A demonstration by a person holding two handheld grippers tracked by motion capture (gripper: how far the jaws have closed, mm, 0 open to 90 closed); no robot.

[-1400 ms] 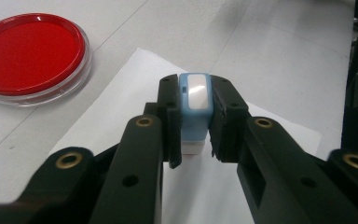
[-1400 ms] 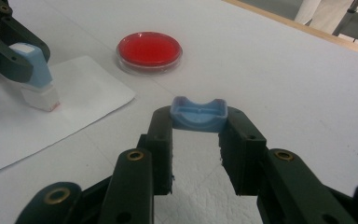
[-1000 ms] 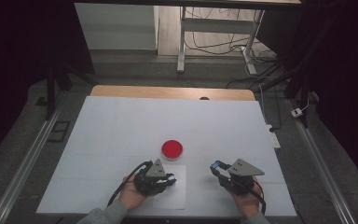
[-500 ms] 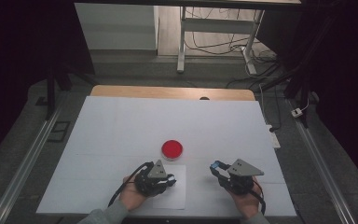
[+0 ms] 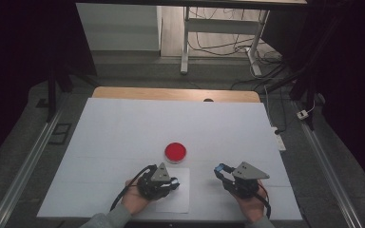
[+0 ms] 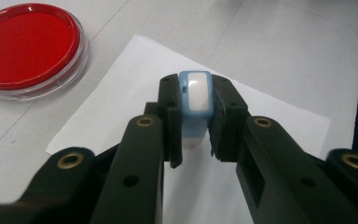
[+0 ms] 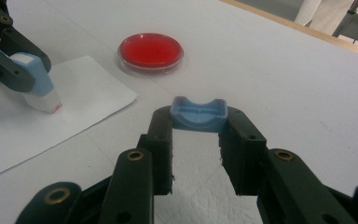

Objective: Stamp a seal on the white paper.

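Matte white table (image 5: 123,133), glossy round red dish (image 5: 175,152), blue stamp (image 6: 195,100)

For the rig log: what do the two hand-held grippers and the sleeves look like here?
Both the left gripper and the right gripper are black, each topped by a grey three-cornered plate and trailing a black cable. Brass-coloured rivets dot the black jaws. The person wears grey sleeves.

We note a white table (image 5: 123,123) with a wooden far edge (image 5: 171,93) on grey floor (image 5: 24,128). Beyond it, we observe a white metal frame (image 5: 218,26), loose cables (image 5: 218,45), and dark surroundings.
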